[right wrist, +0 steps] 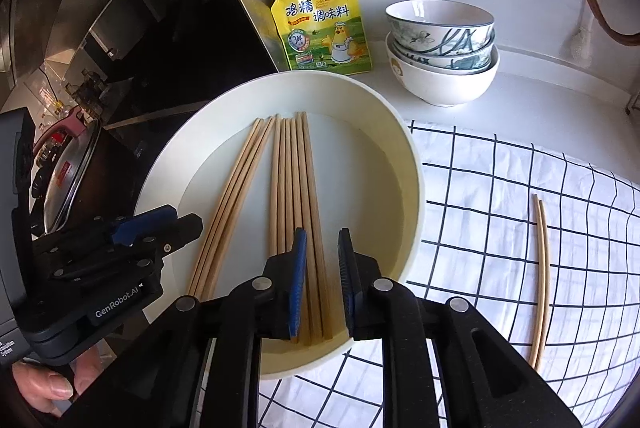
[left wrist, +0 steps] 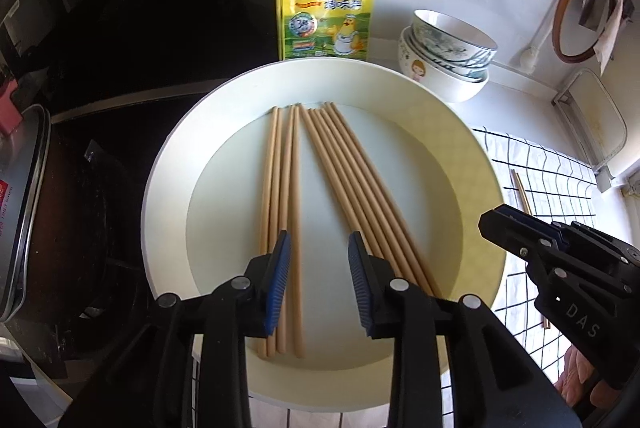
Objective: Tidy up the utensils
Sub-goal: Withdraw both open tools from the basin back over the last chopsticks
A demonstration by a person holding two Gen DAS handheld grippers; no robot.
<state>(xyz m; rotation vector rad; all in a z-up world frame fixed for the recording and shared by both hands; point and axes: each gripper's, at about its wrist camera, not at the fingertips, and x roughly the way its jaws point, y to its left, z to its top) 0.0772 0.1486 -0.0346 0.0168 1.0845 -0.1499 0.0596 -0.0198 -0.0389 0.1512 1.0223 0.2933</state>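
Two chopsticks at 3 o'clock on checked cloth; both my tools, left tool and right tool, released over plate; I'd grip the pair mid-length, level.

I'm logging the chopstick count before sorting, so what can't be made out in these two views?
- Near ends of the chopsticks in the plate: both views, covered by the tongs.
- Left tongs height above them: unclear.
- Pair on the cloth: left view, mostly behind the right tongs.
- Bowl stack contents: hidden by rims.
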